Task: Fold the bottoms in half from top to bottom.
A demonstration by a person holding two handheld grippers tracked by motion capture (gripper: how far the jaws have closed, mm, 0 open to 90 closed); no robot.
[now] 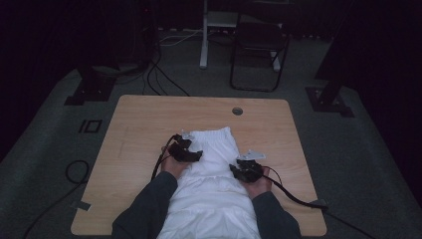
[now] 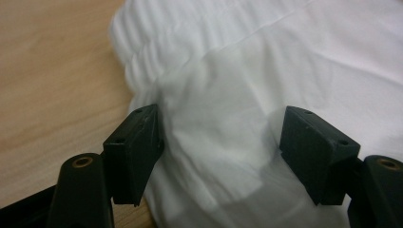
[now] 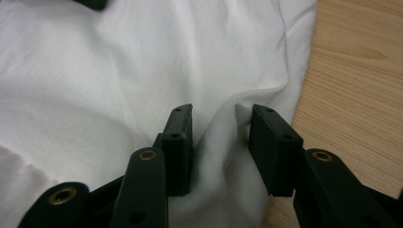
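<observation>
Left gripper [image 2: 218,152] open over white garment [image 2: 266,71]; right gripper [image 3: 221,142] pinching its edge.

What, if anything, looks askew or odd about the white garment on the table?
Nothing is damaged or spilled. The white garment is merely rumpled: its near end hangs over the table edge, and a raised fold stands between the right tool's jaws. The left tool is open over creased cloth.

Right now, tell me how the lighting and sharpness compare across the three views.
High view: dim overall, surroundings nearly black, the white garment brightest. Left gripper view: bright, cloth creases slightly soft, a shadow between the open left tongs. Right gripper view: bright, the wood table grain clear, the right tongs dark.
</observation>
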